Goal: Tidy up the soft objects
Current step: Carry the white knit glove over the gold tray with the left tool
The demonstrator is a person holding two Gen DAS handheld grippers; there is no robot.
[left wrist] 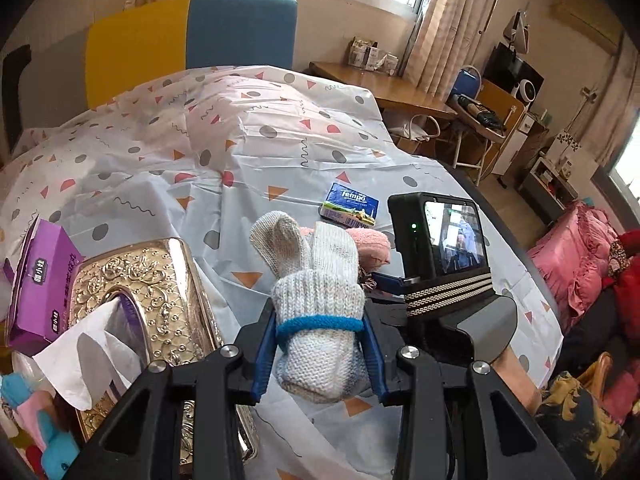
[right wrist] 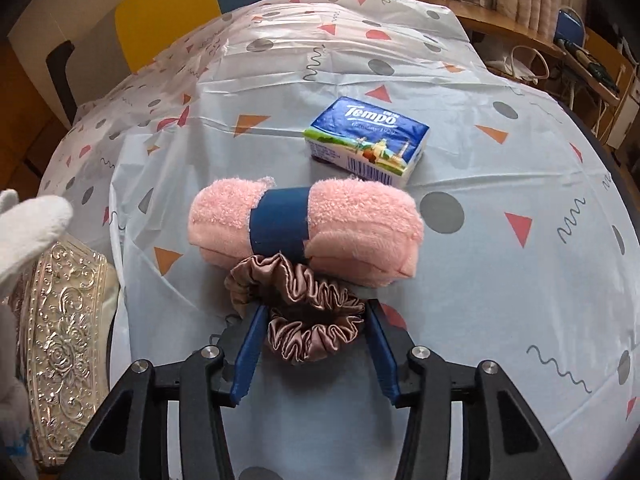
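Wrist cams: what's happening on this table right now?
A person with a gripper in each hand is sorting soft things on a patterned tablecloth. The left gripper is clamped on a rolled pair of knit gloves, held above the cloth beside a silver tissue box. The right gripper straddles a satin scrunchie that lies against a pink rolled towel; whether the pads press it is unclear. A tissue pack lies beyond.

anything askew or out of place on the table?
Mostly tidy. One oddity: a tissue hangs loosely out of the ornate gold tissue box. The tablecloth is wrinkled. The pink towel roll, scrunchie and Tempo pack lie intact.
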